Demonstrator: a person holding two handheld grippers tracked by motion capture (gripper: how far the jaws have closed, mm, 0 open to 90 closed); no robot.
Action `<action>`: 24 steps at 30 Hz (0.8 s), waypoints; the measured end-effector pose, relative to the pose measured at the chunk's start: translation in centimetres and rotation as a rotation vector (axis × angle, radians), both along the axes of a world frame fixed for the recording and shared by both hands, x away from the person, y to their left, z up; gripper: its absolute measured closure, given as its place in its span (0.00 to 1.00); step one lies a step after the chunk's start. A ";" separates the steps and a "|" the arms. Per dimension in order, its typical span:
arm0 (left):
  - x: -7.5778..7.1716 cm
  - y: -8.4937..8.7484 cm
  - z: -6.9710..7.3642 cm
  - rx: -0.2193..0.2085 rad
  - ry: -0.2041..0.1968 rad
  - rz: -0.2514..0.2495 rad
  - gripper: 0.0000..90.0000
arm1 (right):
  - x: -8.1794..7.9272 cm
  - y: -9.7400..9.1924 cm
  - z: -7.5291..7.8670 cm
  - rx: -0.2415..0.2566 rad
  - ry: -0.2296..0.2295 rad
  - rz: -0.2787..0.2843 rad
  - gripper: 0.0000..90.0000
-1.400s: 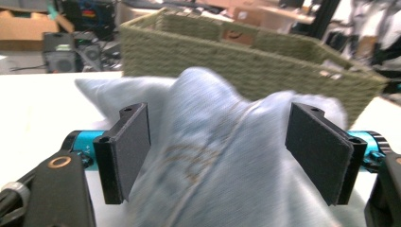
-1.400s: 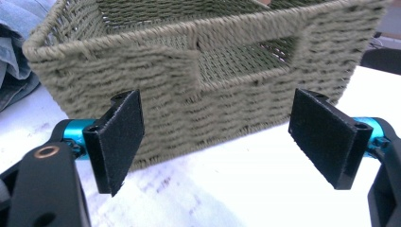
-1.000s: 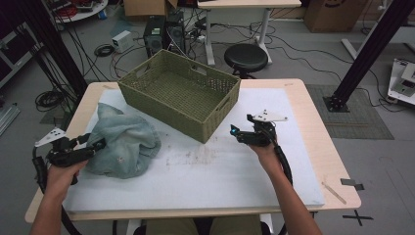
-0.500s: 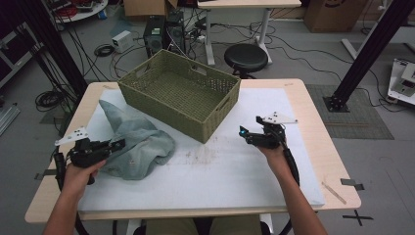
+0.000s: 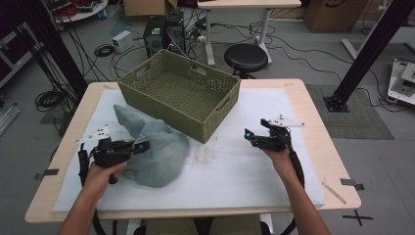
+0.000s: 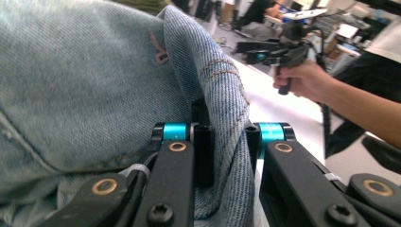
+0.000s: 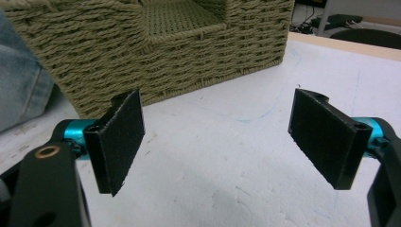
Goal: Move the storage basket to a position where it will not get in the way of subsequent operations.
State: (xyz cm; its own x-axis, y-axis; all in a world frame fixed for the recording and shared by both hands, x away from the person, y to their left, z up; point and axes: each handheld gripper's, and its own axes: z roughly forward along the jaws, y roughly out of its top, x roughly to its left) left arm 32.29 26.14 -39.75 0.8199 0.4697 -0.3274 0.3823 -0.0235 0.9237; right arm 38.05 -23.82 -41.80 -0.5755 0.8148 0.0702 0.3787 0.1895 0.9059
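Nearest me, my left tool (image 5: pixel 143 145) has just clamped down on a fold of the denim garment (image 5: pixel 156 152), which lies heaped on the bench (image 5: pixel 313 122) just in front of the woven basket (image 5: pixel 181 93). My right tool (image 5: pixel 248 134) hovers empty, jaws wide, right of the basket's near corner.

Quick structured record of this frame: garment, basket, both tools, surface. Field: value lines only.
garment: crumpled light blue denim garment, on the mat, left of centre, against the basket's near-left wall
basket: olive green woven rectangular basket, upright, nothing visible inside
left tool: jaws just closed, now shut on a seamed fold of the denim
right tool: jaws wide open, nothing between them, above bare mat, facing the basket
surface: white foam mat on a light wooden table
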 end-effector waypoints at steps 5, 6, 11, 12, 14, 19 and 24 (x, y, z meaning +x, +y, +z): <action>0.4 -2.1 0.0 0.042 -0.025 -0.022 0.89 | -0.4 0.0 0.0 0.018 -0.008 0.029 0.22; 0.5 -2.1 0.0 0.045 -0.034 -0.015 0.87 | -0.4 0.1 0.0 0.020 -0.011 0.036 0.22; 0.4 -0.9 0.5 0.012 -0.051 0.072 0.62 | -0.9 1.0 0.1 0.031 -0.013 0.107 0.22; 0.4 -0.5 0.6 -0.003 -0.052 0.089 0.56 | -0.9 1.3 0.1 0.033 -0.011 0.121 0.22; 0.4 0.3 0.9 -0.004 -0.062 0.125 0.49 | -1.0 1.9 0.0 0.030 -0.006 0.152 0.22; -0.1 2.8 1.5 -0.015 -0.079 0.200 0.35 | -1.4 4.1 0.2 0.046 0.001 0.248 0.22; -0.7 5.7 1.8 -0.003 -0.108 0.293 0.29 | -2.0 7.0 0.0 0.024 0.010 0.337 0.22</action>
